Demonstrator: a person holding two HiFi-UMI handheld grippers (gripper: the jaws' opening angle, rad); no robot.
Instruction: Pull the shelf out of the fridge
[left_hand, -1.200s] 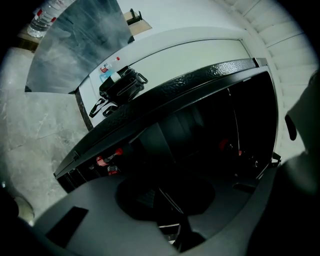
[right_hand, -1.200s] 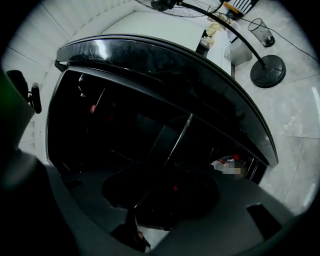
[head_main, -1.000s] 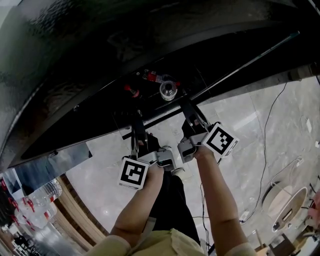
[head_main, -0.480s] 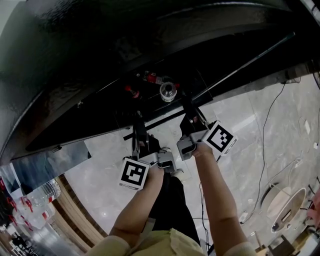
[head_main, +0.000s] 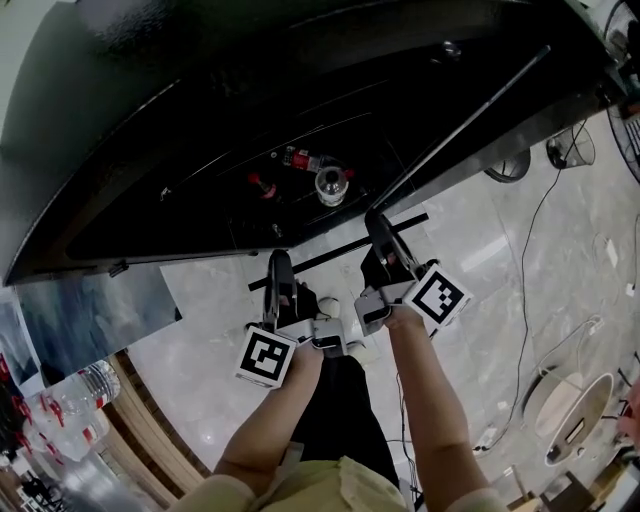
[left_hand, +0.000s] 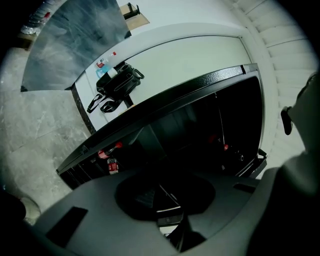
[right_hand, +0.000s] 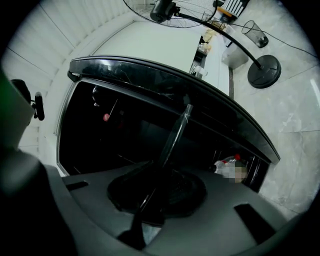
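No words, numbers or brand names can be read anywhere. The bottles (head_main: 300, 158) inside the fridge (head_main: 150, 130) carry red labels, too small and dark to read.

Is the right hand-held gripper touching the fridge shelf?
Touching. In the right gripper view, the edge of the shelf runs straight in between the jaws of the right hand-held gripper, and they are clamped on it.

Shelf (head_main: 335, 247) front edge projects from the fridge (head_main: 200, 120) over the floor (head_main: 200, 330). Left tongs (head_main: 277, 262) clamp its left part, right tongs (head_main: 377, 222) its right part. Bottles (head_main: 332, 184) lie in the fridge behind that edge. Fan (head_main: 568, 150) stands on the floor, far right.
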